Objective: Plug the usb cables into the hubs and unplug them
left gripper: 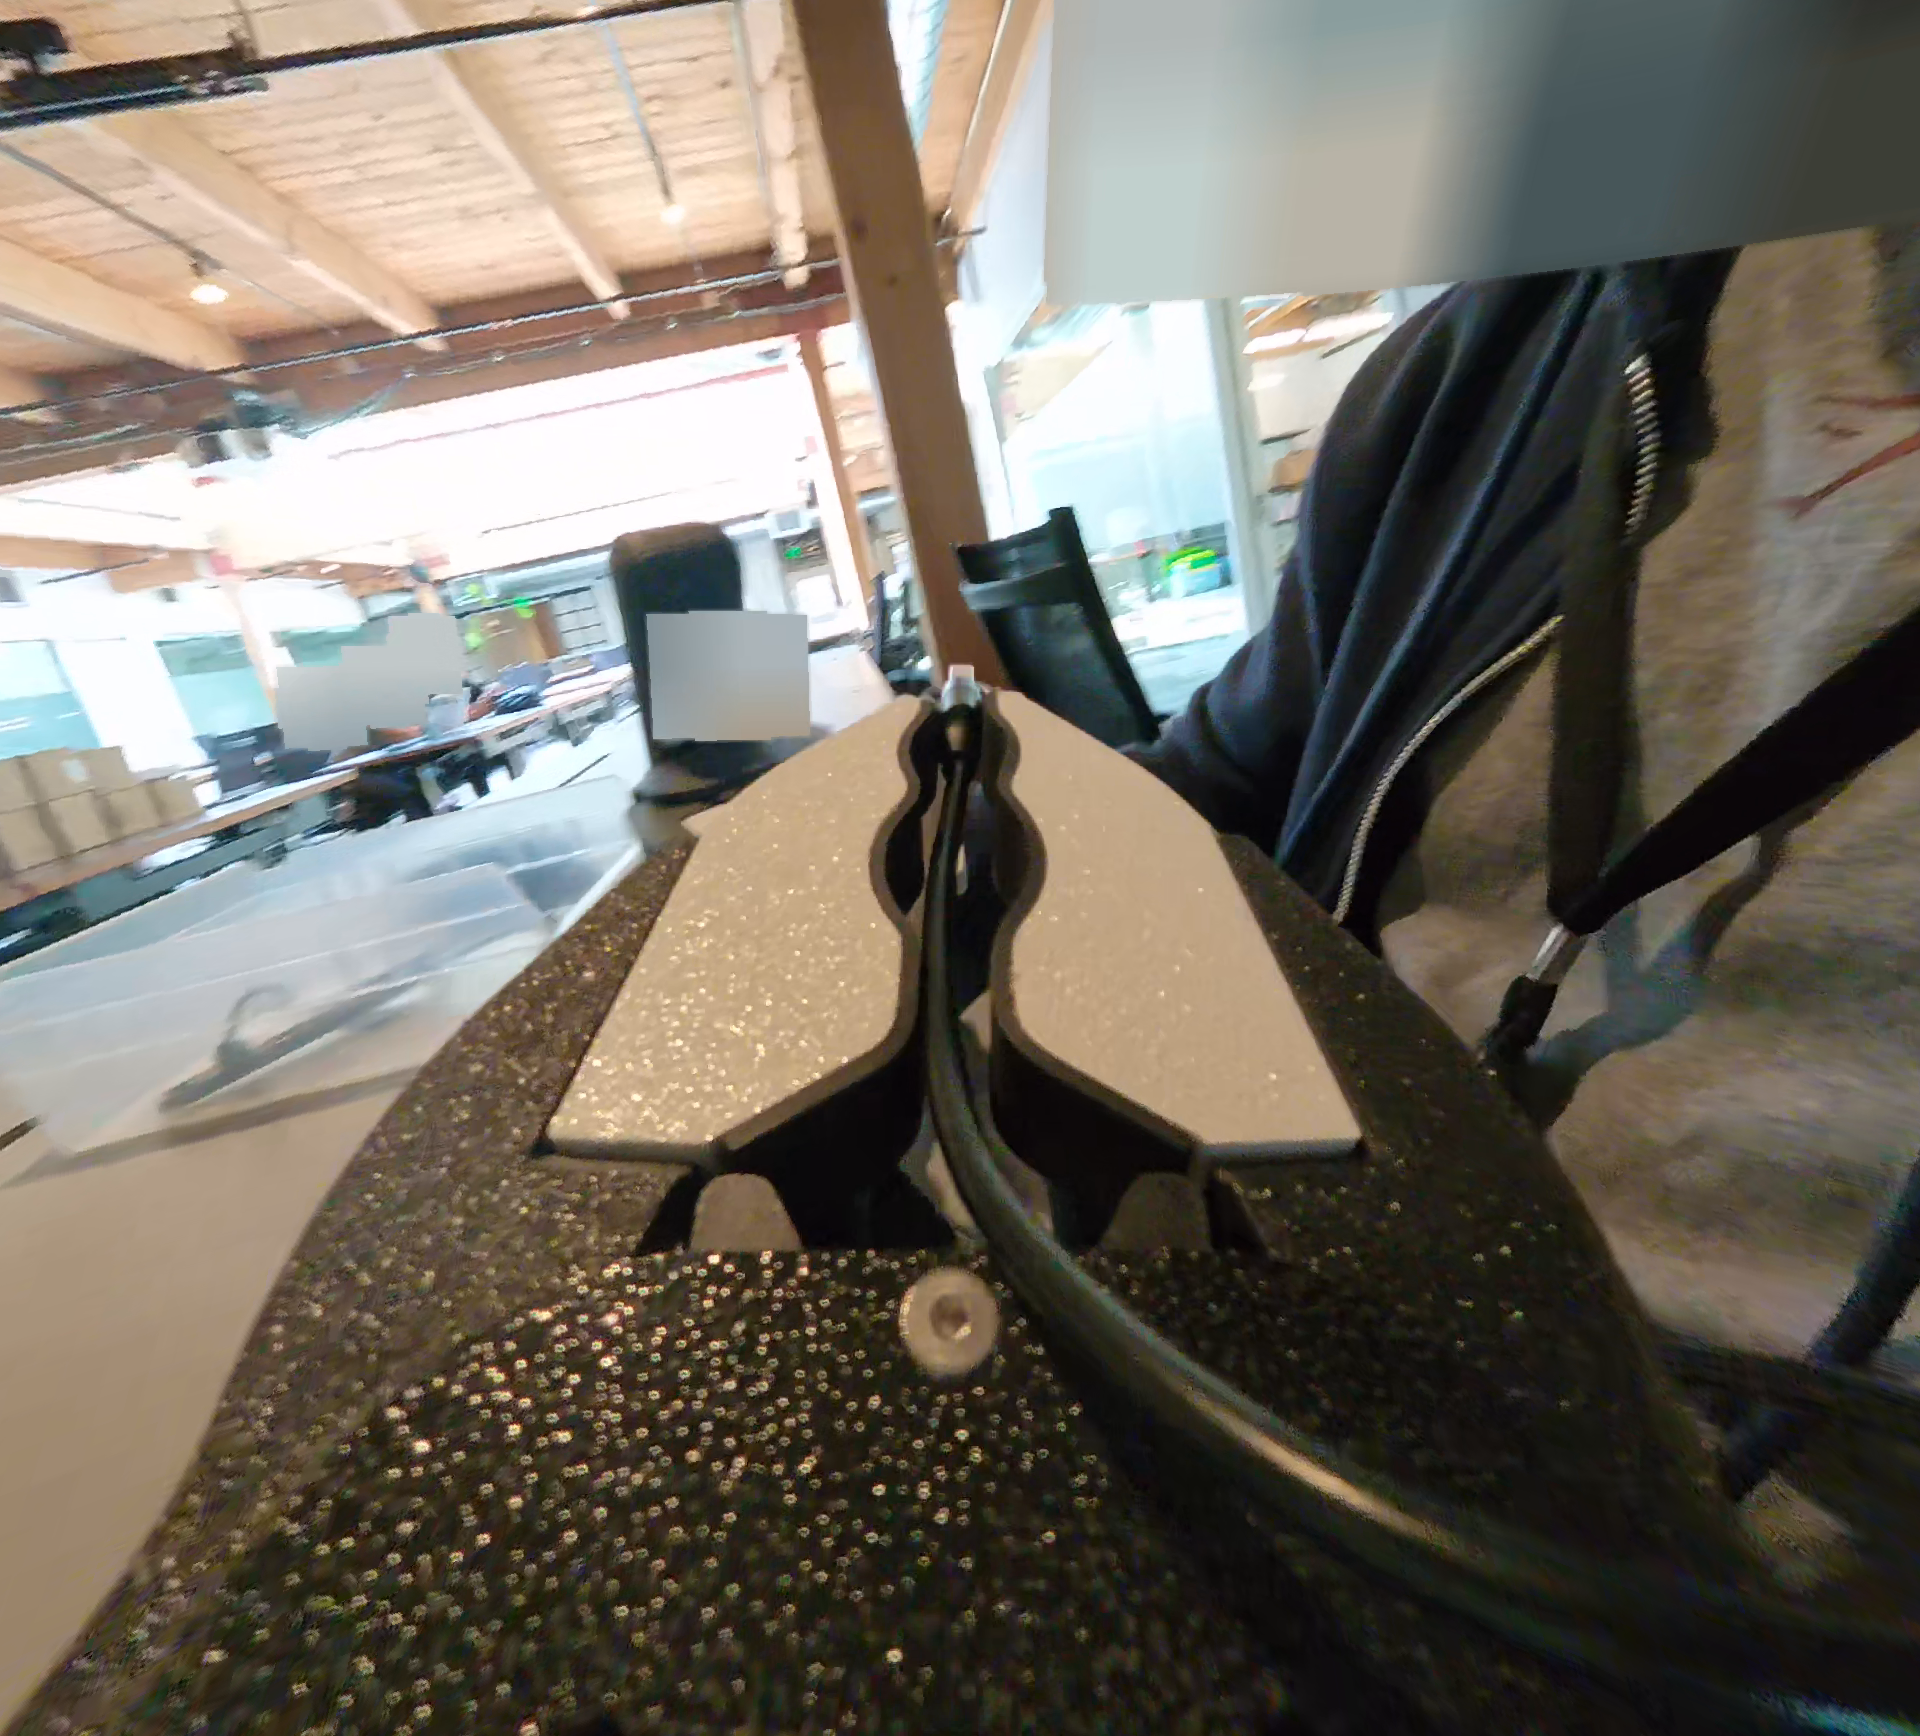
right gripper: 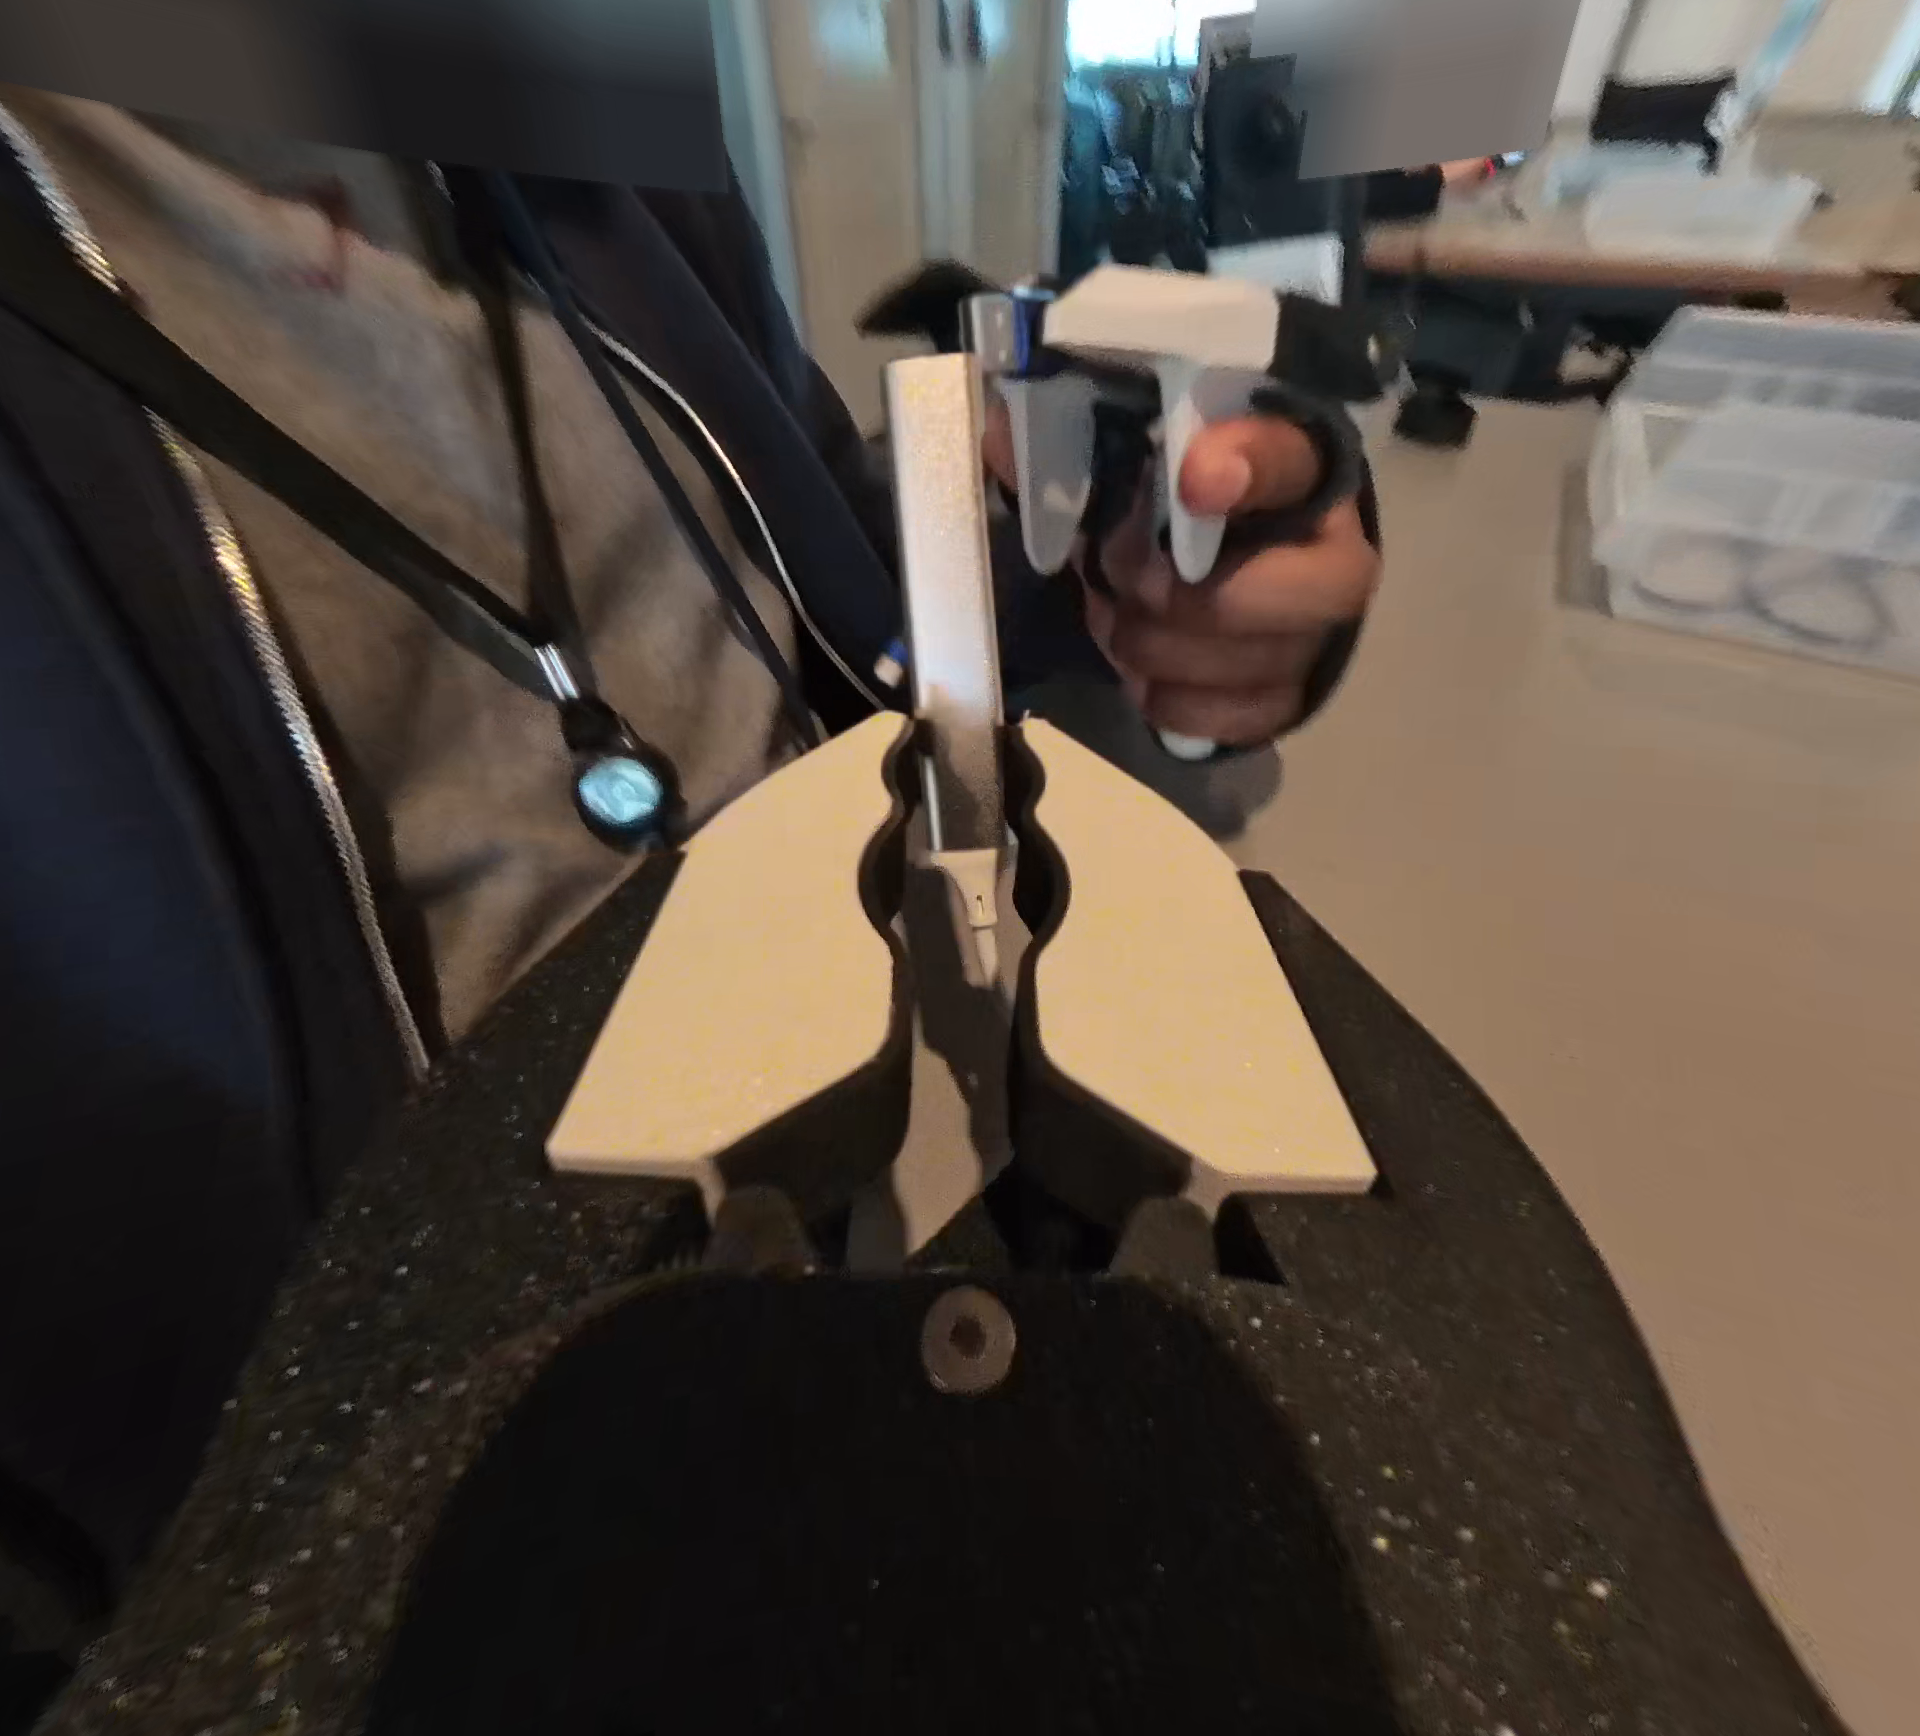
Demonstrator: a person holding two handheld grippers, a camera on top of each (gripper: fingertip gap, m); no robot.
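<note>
Left wrist view: timber ceiling (left gripper: 436, 159), pale tabletop (left gripper: 156, 1271).

The left gripper (left gripper: 961, 720) points up and away from the table (left gripper: 156, 1323), with the usb cable (left gripper: 951, 938) running between its fingers and its plug (left gripper: 958, 684) poking out past the tips. The cable trails back over the gripper body toward the right. A person's jacket (left gripper: 1455, 647) stands to the right of it. In the right wrist view, the right gripper (right gripper: 961, 730) has the hub (right gripper: 945, 543) upright between its fingers. Behind the hub's top, to the right, sits the left gripper (right gripper: 1101, 543), with the plug (right gripper: 997, 330) near the hub's upper end. Storage bins (right gripper: 1766, 491) rest at the far right.
</note>
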